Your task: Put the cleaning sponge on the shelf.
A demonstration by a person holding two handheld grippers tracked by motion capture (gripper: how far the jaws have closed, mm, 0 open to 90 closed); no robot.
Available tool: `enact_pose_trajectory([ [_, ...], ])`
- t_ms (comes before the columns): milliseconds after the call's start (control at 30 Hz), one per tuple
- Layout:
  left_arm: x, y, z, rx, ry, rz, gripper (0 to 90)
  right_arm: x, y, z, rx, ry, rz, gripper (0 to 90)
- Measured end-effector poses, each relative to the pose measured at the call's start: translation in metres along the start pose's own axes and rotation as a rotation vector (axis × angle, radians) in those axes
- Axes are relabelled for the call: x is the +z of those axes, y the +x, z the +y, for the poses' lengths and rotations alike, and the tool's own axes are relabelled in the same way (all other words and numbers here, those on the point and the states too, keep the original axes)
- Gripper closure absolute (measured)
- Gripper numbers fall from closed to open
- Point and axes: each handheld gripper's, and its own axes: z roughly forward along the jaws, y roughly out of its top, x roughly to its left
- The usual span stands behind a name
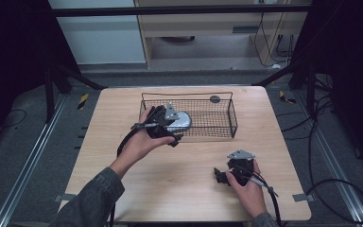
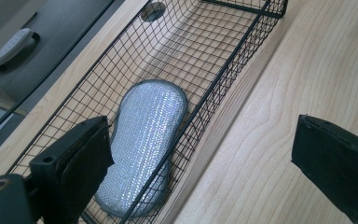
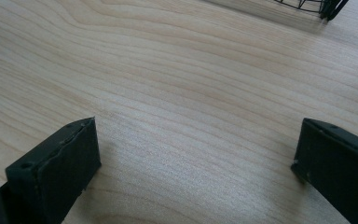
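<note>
A silver, glittery oval scouring pad (image 2: pixel 149 135) lies in the left end of a black wire basket (image 2: pixel 223 79), against the basket's near wall. From above, the pad (image 1: pixel 183 120) shows just right of my left gripper (image 1: pixel 163 125), which hovers at the basket's (image 1: pixel 217 128) near left corner. That gripper (image 2: pixel 200 172) is open and empty; one jaw is over the basket, the other over the bare table. My right gripper (image 1: pixel 226 175) rests low near the table's front right. It (image 3: pixel 191 172) is open, with plain wood between its jaws.
The basket sits at the back middle of a light wooden table (image 1: pixel 179 189). A round dark grommet (image 1: pixel 214 99) lies behind it. Black cables (image 1: pixel 340 189) trail on the floor to the right, and dark frame posts stand at both far corners.
</note>
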Motion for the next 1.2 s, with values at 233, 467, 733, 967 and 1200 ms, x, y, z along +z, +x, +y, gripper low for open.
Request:
enact_pose_trajectory([
  [233, -0.012, 0.0, -0.014, -0.055, -0.048, 0.02, 4.0, 0.0, 0.0, 0.0, -0.001, 0.0, -0.001, 0.4],
  [467, -0.023, 0.002, -0.033, -0.106, -0.076, 0.047, 4.3, 0.0, 0.0, 0.0, -0.001, 0.0, -0.001, 0.4],
  [733, -0.037, -0.001, -0.061, -0.143, -0.076, 0.071, 4.2, 0.0, 0.0, 0.0, 0.0, 0.001, -0.001, 0.4],
  [967, -0.043, 0.0, -0.083, -0.174, -0.062, 0.092, 4.2, 0.0, 0.0, 0.0, 0.0, 0.0, -0.002, 0.4],
  [1200, -0.041, 0.003, -0.118, -0.253, -0.041, 0.105, 4.1, 0.0, 0.0, 0.0, 0.001, 0.0, -0.002, 0.4],
])
